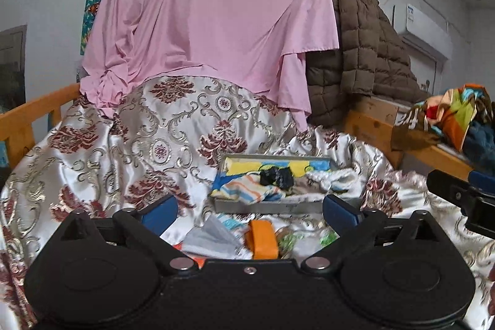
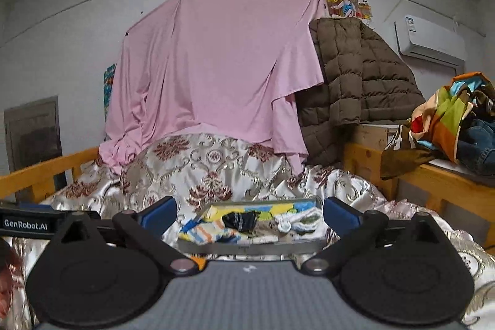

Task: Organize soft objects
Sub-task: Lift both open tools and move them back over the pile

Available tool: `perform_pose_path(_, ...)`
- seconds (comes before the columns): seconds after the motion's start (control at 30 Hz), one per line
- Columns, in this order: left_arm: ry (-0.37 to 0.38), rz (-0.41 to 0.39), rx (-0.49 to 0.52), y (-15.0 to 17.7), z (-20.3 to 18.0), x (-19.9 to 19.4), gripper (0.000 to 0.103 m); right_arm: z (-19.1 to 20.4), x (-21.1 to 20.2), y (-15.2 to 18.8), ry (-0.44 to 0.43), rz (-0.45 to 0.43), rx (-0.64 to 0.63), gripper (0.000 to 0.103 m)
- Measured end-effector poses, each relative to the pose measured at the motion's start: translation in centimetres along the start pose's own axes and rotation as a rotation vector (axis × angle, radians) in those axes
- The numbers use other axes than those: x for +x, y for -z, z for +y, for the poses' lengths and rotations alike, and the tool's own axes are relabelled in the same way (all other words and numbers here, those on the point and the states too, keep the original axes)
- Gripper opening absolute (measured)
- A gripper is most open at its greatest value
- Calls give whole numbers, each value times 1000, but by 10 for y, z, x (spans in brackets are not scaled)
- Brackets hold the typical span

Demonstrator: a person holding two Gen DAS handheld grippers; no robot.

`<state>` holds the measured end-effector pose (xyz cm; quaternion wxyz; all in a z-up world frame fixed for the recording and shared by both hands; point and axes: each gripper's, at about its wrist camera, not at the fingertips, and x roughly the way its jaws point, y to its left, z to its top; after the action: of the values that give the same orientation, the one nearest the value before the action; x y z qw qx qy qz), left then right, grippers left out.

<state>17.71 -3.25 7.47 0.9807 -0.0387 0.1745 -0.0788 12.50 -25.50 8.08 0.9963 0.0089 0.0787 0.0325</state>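
Observation:
A grey metal tray (image 1: 278, 207) lies on the patterned satin bedspread (image 1: 123, 150). In it are a striped cloth (image 1: 244, 190), a black bundle (image 1: 277, 177) and a white fluffy piece (image 1: 334, 178). My left gripper (image 1: 250, 212) is open just short of the tray, nothing between its blue pads (image 1: 159, 214). Under it lie a grey cloth (image 1: 210, 237), an orange item (image 1: 263, 240) and small green-patterned pieces (image 1: 287, 240). My right gripper (image 2: 250, 215) is open too, facing the tray (image 2: 247, 248). A grey ribbed surface (image 2: 247, 286) fills the space below its jaws; I cannot tell what it is.
A pink sheet (image 1: 210, 20) hangs behind the bed beside a brown quilted coat (image 1: 365, 51). Wooden bed rails (image 1: 31, 113) run along both sides. Colourful fabric and jeans (image 2: 458, 122) are piled on the wooden ledge at right. The right gripper's body (image 1: 458, 194) shows at the left view's edge.

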Motion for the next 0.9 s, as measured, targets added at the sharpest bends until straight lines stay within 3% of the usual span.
perform_pose_path(0.6,-62,111,54,64,41,-11,102,28,-13,44,5,174,-77,103)
perform_pose_path(0.9,-85,159,41,72,48,-2,102,44,-5,56,-2,237,-118,103)
